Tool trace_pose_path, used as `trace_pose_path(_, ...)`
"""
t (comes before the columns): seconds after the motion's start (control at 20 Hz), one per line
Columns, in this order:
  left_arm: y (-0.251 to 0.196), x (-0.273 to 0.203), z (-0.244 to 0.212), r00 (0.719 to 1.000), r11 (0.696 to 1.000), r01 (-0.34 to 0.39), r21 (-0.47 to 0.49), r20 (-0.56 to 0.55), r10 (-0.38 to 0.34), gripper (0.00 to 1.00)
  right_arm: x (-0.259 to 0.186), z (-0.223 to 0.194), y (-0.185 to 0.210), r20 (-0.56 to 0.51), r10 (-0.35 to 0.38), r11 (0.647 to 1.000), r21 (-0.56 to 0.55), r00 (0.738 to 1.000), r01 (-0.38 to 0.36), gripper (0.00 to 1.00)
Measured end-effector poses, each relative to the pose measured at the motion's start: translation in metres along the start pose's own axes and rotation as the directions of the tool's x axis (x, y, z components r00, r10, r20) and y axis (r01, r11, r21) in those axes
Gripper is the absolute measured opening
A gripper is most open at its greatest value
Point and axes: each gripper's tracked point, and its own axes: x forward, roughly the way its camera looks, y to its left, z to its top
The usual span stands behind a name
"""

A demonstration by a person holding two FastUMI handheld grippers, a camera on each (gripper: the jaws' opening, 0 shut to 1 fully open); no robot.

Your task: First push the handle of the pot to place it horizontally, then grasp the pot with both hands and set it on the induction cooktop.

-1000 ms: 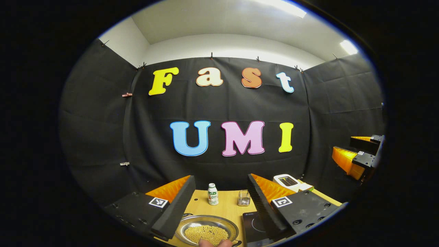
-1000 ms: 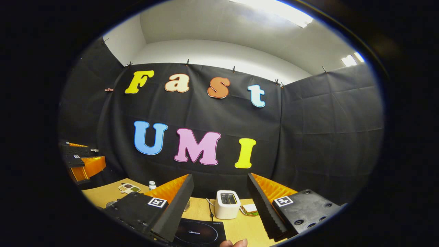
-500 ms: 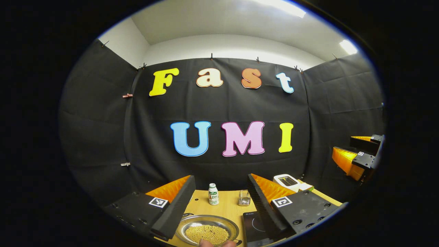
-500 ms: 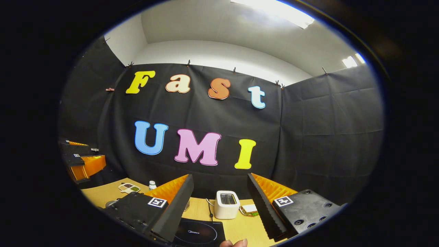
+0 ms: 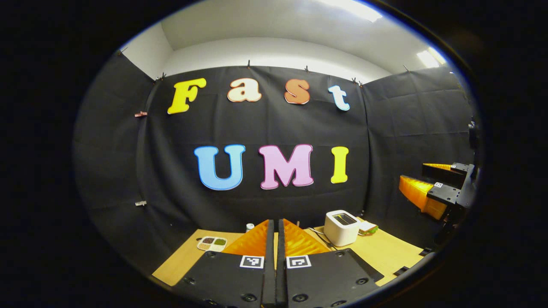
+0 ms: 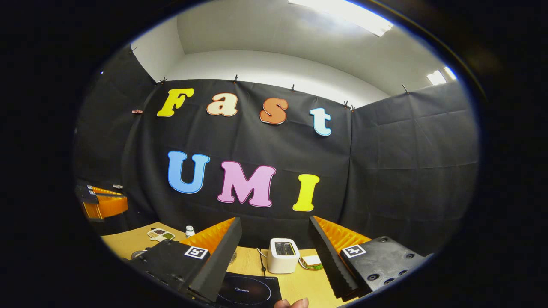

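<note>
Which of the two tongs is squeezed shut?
The left tongs: in the left gripper view its two fingers meet with barely a slit between them. The right tongs stand wide apart, the toaster showing between them.

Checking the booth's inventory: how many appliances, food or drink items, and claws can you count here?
Appliances: 2, toaster and induction cooktop
Food or drink: 3, sandwich, bottle, divided dish
Claws: 2, left claw and right claw
Total: 7
</note>
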Motion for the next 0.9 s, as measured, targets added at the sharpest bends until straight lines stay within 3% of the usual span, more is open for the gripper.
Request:
trace_pose_path(0.25,0.009,-0.004,-0.047,0.981,0.998,0.067,-0.004,-0.182,-0.067,0.05,0.0,-0.006,0.003,-0.007,0.011,1.0,-0.004,1.0,-0.011,0.96)
trace_pose_path(0.4,0.018,-0.01,-0.086,0.941,0.995,0.097,-0.031,-0.322,-0.101,0.05,-0.001,-0.009,0.0,-0.007,0.005,1.0,-0.01,1.0,-0.005,0.97)
trace_pose_path(0.65,0.014,-0.03,-0.168,0.788,0.983,0.158,-0.095,-0.588,-0.184,0.05,-0.003,-0.01,-0.004,-0.004,-0.002,1.0,-0.024,1.0,0.002,0.97)
trace_pose_path(0.8,0.007,-0.05,-0.212,0.662,0.973,0.208,-0.103,-0.718,-0.217,0.05,-0.005,-0.013,-0.006,-0.011,-0.007,1.0,-0.028,1.0,0.007,0.97)
trace_pose_path(0.9,0.001,-0.063,-0.246,0.56,0.964,0.234,-0.124,-0.794,-0.238,0.05,-0.007,-0.015,-0.009,-0.014,-0.012,0.999,-0.03,1.0,0.012,0.97)
